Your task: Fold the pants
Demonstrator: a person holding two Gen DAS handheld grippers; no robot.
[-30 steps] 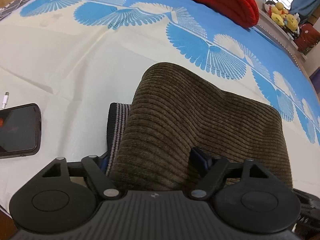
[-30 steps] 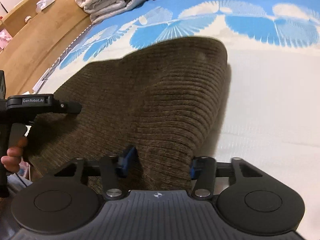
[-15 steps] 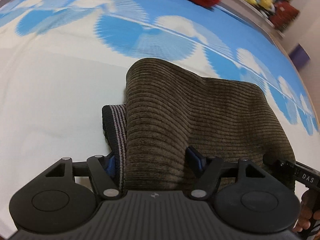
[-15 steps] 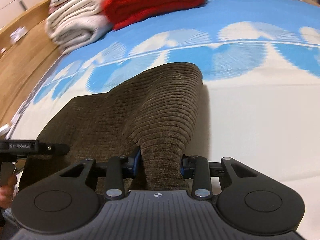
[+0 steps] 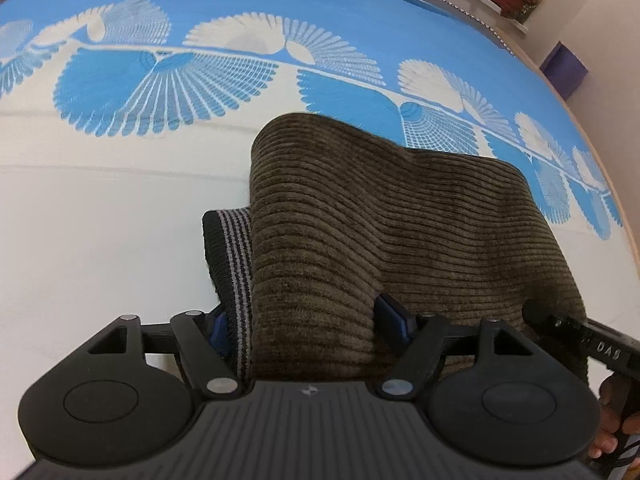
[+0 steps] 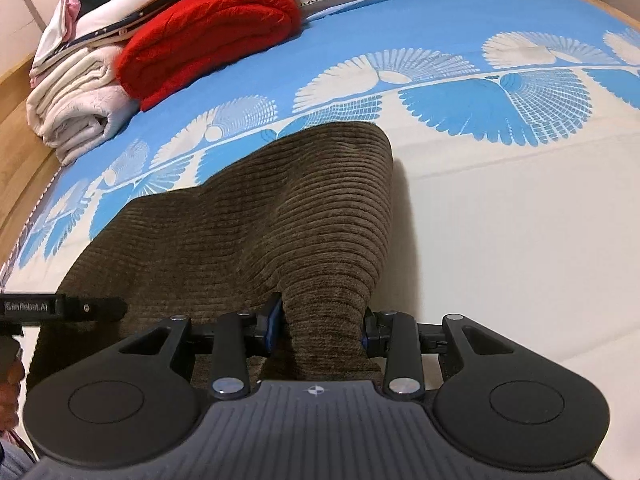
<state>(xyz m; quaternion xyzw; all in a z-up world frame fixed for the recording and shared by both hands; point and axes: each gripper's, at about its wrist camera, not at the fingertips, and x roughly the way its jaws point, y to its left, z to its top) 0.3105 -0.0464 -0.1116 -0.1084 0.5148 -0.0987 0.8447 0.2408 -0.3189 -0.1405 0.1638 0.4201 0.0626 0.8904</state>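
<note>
One pair of brown, ribbed corduroy pants lies draped on the blue-and-cream fan-print bed. Two grippers clamp its near edge: left gripper, jaws widening, and right gripper.

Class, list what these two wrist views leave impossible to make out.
- Left wrist view: pants' near edge, hidden under the left gripper, whose jaws are opening around cloth.
- Right wrist view: pants' underside, hidden by their own fold.
- Left wrist view: a hand, cut off at the right edge.
</note>
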